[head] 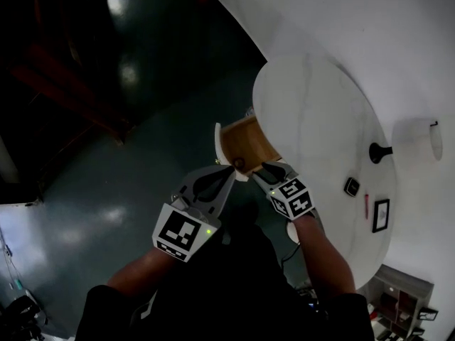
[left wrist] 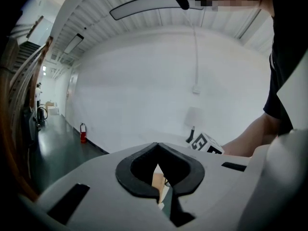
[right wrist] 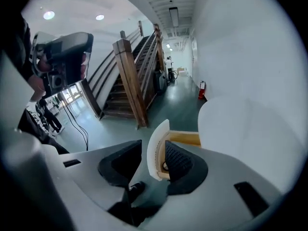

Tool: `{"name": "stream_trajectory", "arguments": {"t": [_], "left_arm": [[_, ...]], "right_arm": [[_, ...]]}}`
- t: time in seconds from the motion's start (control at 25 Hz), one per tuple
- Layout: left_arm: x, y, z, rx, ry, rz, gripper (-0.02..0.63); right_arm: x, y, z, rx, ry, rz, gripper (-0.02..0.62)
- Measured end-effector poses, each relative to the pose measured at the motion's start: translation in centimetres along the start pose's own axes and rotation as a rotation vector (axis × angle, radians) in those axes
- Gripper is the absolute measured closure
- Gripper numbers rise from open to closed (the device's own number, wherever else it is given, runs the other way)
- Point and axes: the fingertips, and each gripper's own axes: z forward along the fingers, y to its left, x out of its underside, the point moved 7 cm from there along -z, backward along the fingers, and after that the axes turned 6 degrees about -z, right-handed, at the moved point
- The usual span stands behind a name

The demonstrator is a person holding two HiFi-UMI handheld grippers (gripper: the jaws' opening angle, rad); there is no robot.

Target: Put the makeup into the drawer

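Observation:
The drawer (head: 245,142) stands pulled out from the left edge of the round white table (head: 313,105), with a wooden inside and a curved white front (right wrist: 155,146). A small dark round thing (head: 238,163) lies in its near corner. My left gripper (head: 227,172) hovers just in front of the drawer, and its jaws meet at the tips (left wrist: 158,147) with nothing between them. To its right, my right gripper (head: 265,168) points down over the drawer's near end. Its jaws (right wrist: 151,154) stand apart and empty, with the drawer front showing beyond them.
A small dark square case (head: 351,186), a thin red stick (head: 367,204) and a framed picture (head: 381,215) lie at the table's right side. A lamp (head: 380,151) with a black base stands behind them. A dark glossy floor (head: 106,190) and a wooden staircase (right wrist: 130,76) are on the left.

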Motion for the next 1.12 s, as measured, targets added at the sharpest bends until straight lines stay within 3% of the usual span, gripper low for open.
{"name": "stream_trajectory", "arguments": {"t": [0.2, 0.44, 0.8, 1.12], "left_arm": [[-1.0, -2.8, 1.0, 0.029, -0.007, 0.008, 0.595], [-3.1, -6.9, 2.8, 0.040, -0.027, 0.028, 0.595], [-4.3, -14.1, 6.6, 0.073, -0.048, 0.057, 0.595], [-4.6, -20.0, 10.3, 0.112, -0.059, 0.089, 0.595]], "right_arm": [[0.6, 0.3, -5.7, 0.027, -0.072, 0.025, 0.472], [1.2, -0.9, -13.4, 0.080, -0.232, 0.076, 0.523], [3.9, -2.2, -24.3, 0.211, -0.396, 0.084, 0.561], [9.8, -4.1, -31.0, 0.312, -0.419, 0.082, 0.578]]}}
